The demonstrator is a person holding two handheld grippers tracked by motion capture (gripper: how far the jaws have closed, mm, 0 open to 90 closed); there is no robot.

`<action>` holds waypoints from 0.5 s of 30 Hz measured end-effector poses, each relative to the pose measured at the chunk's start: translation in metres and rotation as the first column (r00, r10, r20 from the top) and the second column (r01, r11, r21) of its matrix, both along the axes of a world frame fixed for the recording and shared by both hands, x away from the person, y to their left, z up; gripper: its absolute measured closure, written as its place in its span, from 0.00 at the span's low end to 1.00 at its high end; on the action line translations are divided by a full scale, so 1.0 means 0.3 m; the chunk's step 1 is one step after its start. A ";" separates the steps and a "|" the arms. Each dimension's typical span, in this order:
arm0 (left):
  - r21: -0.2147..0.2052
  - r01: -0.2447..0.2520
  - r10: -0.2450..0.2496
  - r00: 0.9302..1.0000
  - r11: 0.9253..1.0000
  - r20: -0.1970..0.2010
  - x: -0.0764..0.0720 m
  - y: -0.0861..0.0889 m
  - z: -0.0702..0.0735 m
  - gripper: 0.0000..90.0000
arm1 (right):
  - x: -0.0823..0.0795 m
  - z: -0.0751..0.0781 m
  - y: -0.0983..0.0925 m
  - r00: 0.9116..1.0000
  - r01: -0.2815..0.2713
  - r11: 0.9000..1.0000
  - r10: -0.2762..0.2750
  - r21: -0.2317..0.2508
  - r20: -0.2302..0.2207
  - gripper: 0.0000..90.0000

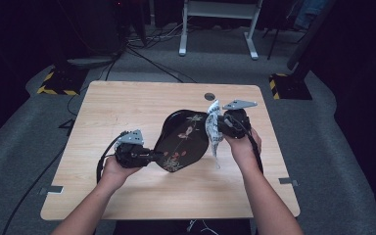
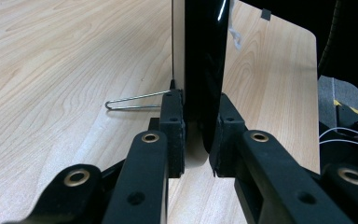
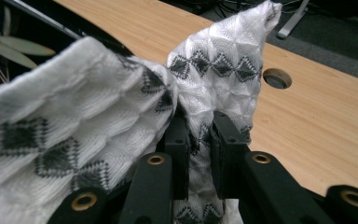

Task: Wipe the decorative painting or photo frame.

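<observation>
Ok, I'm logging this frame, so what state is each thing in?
Black tray: tilted up off the table, rim clamped in the left claw.
Patterned cloth: bunched, pinched in the right claw, hanging beside the tray.
Left claw: shut on the tray.
Right claw: shut on the cloth.

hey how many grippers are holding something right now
2. The left gripper is clamped on the near-left rim of the black lacquered tray, lifting it on edge. The right gripper pinches a white cloth with dark diamond pattern by the tray's right edge.
</observation>
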State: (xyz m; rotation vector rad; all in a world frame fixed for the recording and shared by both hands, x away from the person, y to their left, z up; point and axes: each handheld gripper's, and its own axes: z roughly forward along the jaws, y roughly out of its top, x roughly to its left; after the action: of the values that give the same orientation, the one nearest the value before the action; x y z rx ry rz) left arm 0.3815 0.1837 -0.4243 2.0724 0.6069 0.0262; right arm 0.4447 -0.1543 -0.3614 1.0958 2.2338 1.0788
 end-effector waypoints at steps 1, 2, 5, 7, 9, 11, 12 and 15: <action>0.000 0.000 0.000 1.000 1.000 0.000 0.000 0.000 0.000 0.87 | 0.000 0.000 0.000 1.000 0.000 1.000 0.000 0.000 0.000 0.88; 0.001 0.000 0.000 1.000 1.000 0.001 0.000 0.000 0.000 0.87 | -0.002 -0.011 -0.002 1.000 -0.002 1.000 0.002 0.000 -0.006 0.88; 0.002 0.001 -0.001 1.000 1.000 0.001 0.000 0.000 0.000 0.87 | -0.005 -0.023 -0.001 1.000 -0.001 1.000 0.001 -0.001 -0.014 0.88; 0.002 0.000 0.000 1.000 1.000 0.001 0.000 -0.001 0.001 0.87 | -0.006 -0.030 0.001 1.000 -0.001 1.000 0.001 0.001 -0.021 0.88; 0.003 0.001 -0.001 1.000 1.000 0.001 0.000 -0.001 0.001 0.87 | -0.007 -0.038 0.002 1.000 -0.003 1.000 0.003 0.000 -0.027 0.88; 0.004 0.000 0.000 1.000 1.000 0.002 -0.001 -0.001 0.001 0.87 | -0.009 -0.049 0.004 0.999 -0.004 1.000 0.004 -0.002 -0.035 0.88; 0.003 0.000 0.000 1.000 1.000 0.001 0.000 -0.001 0.001 0.87 | -0.010 -0.057 0.005 0.999 -0.007 1.000 0.006 -0.004 -0.039 0.88; 0.003 0.000 0.000 1.000 1.000 0.002 0.000 -0.001 0.001 0.87 | -0.012 -0.071 0.009 0.999 -0.010 1.000 0.010 -0.008 -0.053 0.88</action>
State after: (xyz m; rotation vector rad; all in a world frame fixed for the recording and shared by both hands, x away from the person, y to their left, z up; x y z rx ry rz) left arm 0.3814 0.1835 -0.4241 2.0747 0.6064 0.0290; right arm 0.4411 -0.1515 -0.3828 1.1230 2.2847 1.0549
